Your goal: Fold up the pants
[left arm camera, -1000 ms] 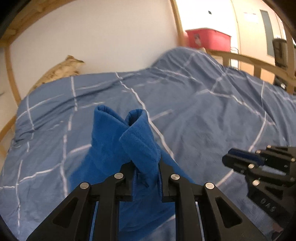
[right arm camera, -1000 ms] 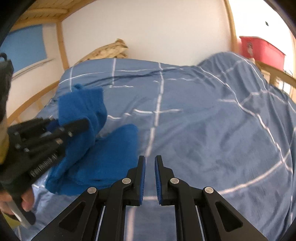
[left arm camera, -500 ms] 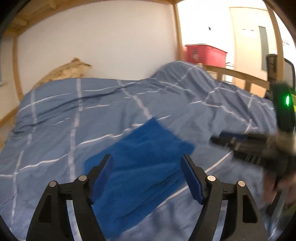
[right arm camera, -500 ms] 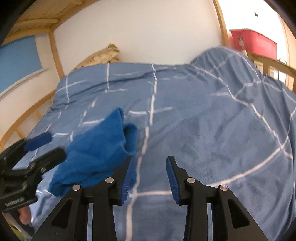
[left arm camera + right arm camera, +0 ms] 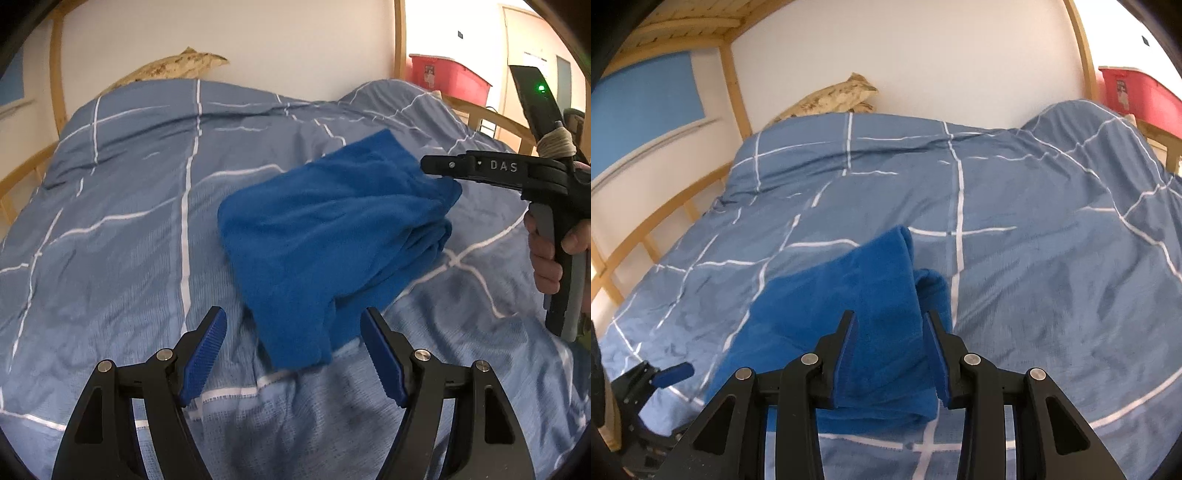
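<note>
Lying on the blue checked duvet (image 5: 122, 229), the pants (image 5: 332, 236) form a bunched, partly folded bundle of bright blue fleece, its layered edge showing on the right side in the left wrist view. The left gripper (image 5: 293, 354) hangs just short of the bundle's near corner with its jaws spread wide and nothing between them; its blue pads (image 5: 203, 354) are bare. The right gripper (image 5: 891, 354) has the pants between its fingers, the cloth filling the gap and running up past the tips, and its jaws are grasping that fold. From the left wrist view the same right gripper (image 5: 443, 168) reaches in from the right, its tip at the bundle's far right corner, with the person's hand (image 5: 550, 251) wrapped around its handle; whether the cloth is lifted clear of the duvet there cannot be told. In the right wrist view the pants (image 5: 849, 295) rise toward the camera in a steep fold, with a second lobe just right of it. The left gripper (image 5: 665, 373) shows at the lower left edge of that view, near the cloth's low end. A tan pillow (image 5: 834, 98) rests against the white wall at the head of the bed, a wooden frame (image 5: 735, 81) borders the mattress, and a red bin (image 5: 448, 79) stands beyond the far right rail.
</note>
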The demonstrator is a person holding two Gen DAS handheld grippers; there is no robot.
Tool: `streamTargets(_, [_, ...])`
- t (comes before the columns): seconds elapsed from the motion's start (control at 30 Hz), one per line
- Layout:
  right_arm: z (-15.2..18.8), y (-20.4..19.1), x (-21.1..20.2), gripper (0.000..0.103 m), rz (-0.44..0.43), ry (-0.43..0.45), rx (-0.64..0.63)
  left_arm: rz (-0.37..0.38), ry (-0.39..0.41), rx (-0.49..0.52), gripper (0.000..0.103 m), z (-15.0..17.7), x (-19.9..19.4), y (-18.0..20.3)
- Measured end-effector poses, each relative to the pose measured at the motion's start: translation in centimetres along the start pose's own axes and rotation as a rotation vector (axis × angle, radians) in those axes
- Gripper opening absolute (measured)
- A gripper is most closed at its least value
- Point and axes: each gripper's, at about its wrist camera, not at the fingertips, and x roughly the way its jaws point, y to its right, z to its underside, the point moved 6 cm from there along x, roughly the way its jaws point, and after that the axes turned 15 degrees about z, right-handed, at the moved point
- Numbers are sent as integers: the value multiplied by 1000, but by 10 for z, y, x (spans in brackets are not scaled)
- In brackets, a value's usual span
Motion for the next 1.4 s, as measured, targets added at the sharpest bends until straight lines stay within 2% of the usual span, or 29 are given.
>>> streamTargets(0.1, [6,3,1,42,3,3,15,-28,-12,8,73,3,7,-2])
streamTargets(0.13, [7,4,2,45,3,-1,18,-39,-20,9,71,3,10,-2])
streamTargets(0.17, [8,5,3,45,9,-8,20,-40,-24,13,63,3,11,-2])
streamTargets(0.2, [9,8,4,45,20,-15,25,-45,-27,18,59,4,13,-1])
streamTargets(0.3, [12,17,7,47,20,-26,67,-72,-36,30,59,6,18,0])
streamTargets(0.43, [20,23,16,48,-22,-83,150,-95,-46,40,59,8,25,1])
streamTargets(0.47, [21,24,18,49,-29,-90,161,-99,-47,38,53,8,26,1])
streamTargets(0.5, [22,24,20,49,-43,-100,178,-93,-50,38,39,8,27,2])
streamTargets(0.53, [23,24,22,49,-59,-111,196,-95,-52,38,30,7,28,2])
streamTargets(0.57, [25,24,24,48,-74,-124,208,-100,-49,37,28,7,27,0])
streamTargets(0.6, [26,24,25,46,-72,-129,212,-98,-34,31,22,7,24,-1])
streamTargets(0.63, [26,23,24,32,-68,-118,211,-99,-20,24,22,6,20,-2])
streamTargets(0.67, [25,24,21,25,-58,-99,204,-100,-6,18,20,5,16,-4])
streamTargets(0.73, [22,24,9,21,-45,-55,191,-116,-3,15,19,5,11,-6])
streamTargets(0.83, [22,27,0,20,-28,-4,187,-129,-51,49,19,13,19,-4])
streamTargets(1.03, [45,41,26,20,29,-105,205,-138,-85,80,19,21,27,-1])
streamTargets(1.1, [47,41,28,21,40,-119,198,-131,-83,75,21,21,27,-2])
streamTargets(1.13, [45,41,26,27,56,-111,188,-127,-81,72,22,21,27,-2])
streamTargets(1.17, [44,42,24,39,68,-102,182,-129,-79,73,23,21,27,-2])
streamTargets(1.23, [34,43,14,51,121,-61,165,-134,-76,83,25,22,27,0])
streamTargets(1.3, [15,42,-1,53,158,29,149,-146,-76,99,27,24,28,2])
streamTargets(1.4, [-11,27,-2,53,139,83,66,-160,-77,112,27,25,29,4])
